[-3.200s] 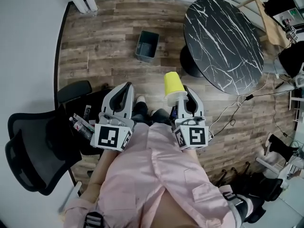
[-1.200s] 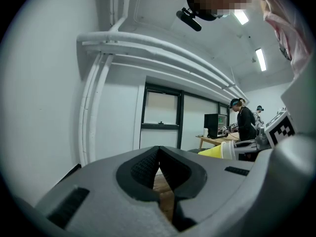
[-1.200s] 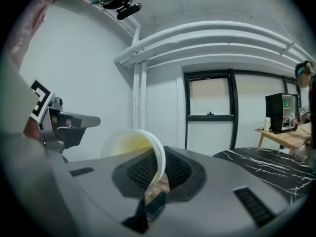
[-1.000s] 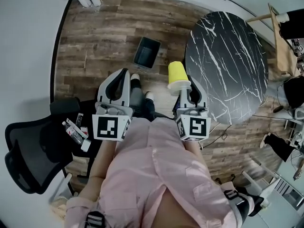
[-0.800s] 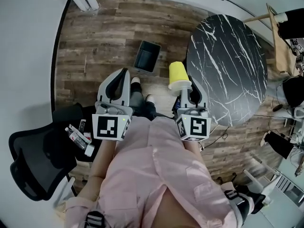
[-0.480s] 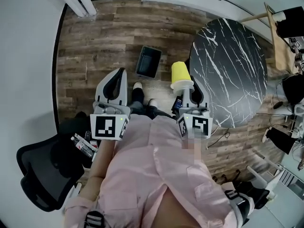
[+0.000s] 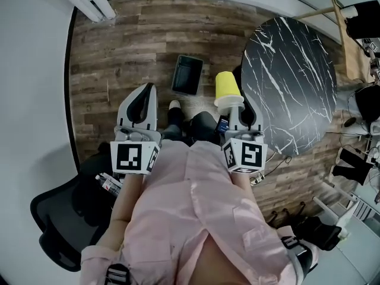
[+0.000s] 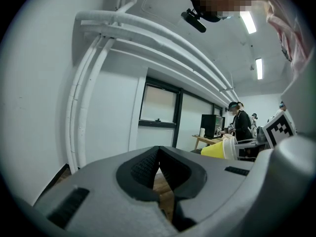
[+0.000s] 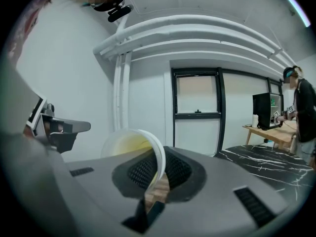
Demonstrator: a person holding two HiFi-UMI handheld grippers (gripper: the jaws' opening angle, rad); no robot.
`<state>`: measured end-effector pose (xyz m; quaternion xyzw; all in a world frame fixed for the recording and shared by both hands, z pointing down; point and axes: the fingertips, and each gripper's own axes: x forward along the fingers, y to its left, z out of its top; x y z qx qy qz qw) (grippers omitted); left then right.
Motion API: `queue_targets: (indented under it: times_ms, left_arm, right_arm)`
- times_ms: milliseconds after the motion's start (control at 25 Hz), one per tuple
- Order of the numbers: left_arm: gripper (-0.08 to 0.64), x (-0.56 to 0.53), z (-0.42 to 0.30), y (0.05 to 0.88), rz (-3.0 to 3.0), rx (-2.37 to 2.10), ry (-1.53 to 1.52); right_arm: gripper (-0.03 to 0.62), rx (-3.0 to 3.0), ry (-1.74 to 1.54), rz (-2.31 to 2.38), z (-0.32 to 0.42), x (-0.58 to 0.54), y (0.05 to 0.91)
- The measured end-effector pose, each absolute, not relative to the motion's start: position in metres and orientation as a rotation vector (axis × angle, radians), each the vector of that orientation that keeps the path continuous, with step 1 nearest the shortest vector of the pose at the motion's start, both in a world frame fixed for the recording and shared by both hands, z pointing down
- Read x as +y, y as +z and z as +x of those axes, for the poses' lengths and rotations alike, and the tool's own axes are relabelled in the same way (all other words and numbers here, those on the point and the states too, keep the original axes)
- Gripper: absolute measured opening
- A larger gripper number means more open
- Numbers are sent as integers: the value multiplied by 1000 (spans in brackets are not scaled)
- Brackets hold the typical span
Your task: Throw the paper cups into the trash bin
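Looking steeply down through the head camera, I see nearest the lens the person's pink shirt [image 7: 190, 218], with both arms reaching forward. Lower left stands a black office chair [image 7: 56, 230].

Left: the left gripper [image 7: 148, 89], its marker cube [image 7: 134, 157] facing up. In the left gripper view its jaws meet at the tips with nothing between them; only wood floor shows through the gap behind the pads.

Right: the right gripper [image 7: 234, 107], with its own marker cube [image 7: 244, 155]. Its jaws stand only slightly apart, pinched on the wall of a yellow paper cup [image 7: 226, 86] at its white rim. In the right gripper view the cup's open mouth faces the camera and its wall runs down between the two pads. In the head view the cup juts forward from the jaw tips, bottom end away from me.

Beyond the grippers, the dark trash bin [image 7: 187, 75] stands on the wood plank floor [image 7: 130, 46]. The cup shows just to the right of the bin, not over its opening. The toe of a shoe [image 7: 174, 105] shows just short of the bin.

Far right: a round black marble-patterned table [image 7: 291, 82]. Farthest: a white wall [image 7: 35, 70] with white pipes [image 7: 92, 2]. In the left gripper view, a person [image 8: 242, 125] stands at a desk across the room.
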<state>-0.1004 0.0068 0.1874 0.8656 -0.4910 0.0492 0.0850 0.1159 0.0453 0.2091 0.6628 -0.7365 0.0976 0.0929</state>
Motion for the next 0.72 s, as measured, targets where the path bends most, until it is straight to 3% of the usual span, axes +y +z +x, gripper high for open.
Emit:
queue_targets:
  times_ms: [720]
  left_arm:
    - [15,-8,-66,188,2513,-1545,161]
  right_arm:
    - [43,-2272,332,1855,142,17,219]
